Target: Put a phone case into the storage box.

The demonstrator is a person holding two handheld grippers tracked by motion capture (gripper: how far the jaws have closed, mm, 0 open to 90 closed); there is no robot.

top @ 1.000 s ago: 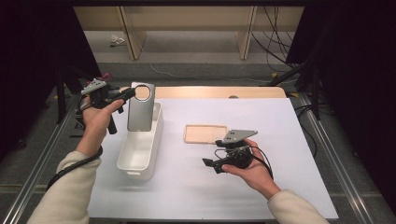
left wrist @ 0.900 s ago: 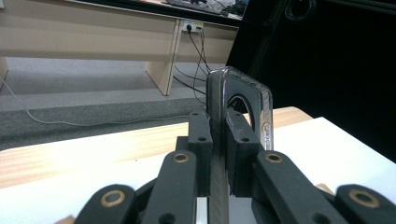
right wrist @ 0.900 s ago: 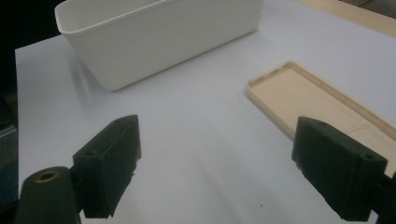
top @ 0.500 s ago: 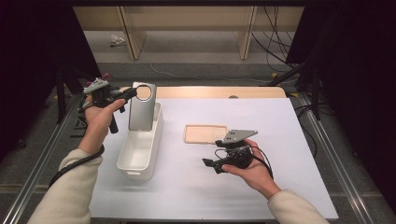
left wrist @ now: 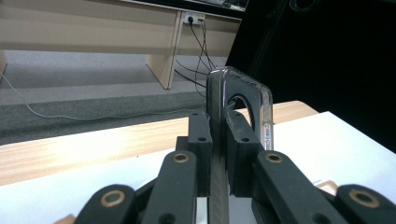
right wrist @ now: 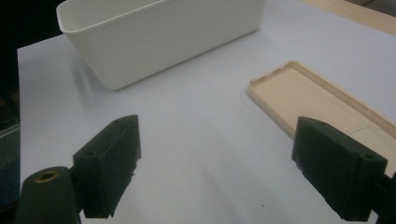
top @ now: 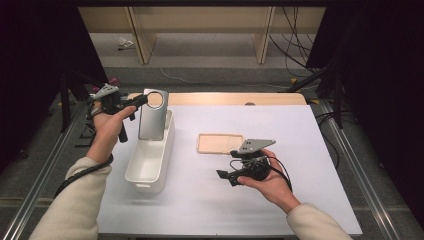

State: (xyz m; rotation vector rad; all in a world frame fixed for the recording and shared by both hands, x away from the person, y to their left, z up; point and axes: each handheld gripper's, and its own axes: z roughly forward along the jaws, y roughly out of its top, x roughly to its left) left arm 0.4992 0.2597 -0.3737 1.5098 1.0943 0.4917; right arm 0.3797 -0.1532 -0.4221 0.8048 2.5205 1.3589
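Observation:
A grey phone case with a round camera hole stands upright over the far end of a white bin. My left gripper is shut on the case's top edge. In the left gripper view both pads press on the case, which rises between them. A beige phone case lies flat on the white table, to the right of the bin. My right gripper hovers just in front of the beige case, open and holding nothing. In its own view the right gripper spreads wide between the bin and the beige case.
The white table top ends in a wooden strip along its far edge. Metal rails run down both sides of the table. Beyond it are wooden furniture legs and cables on a grey floor.

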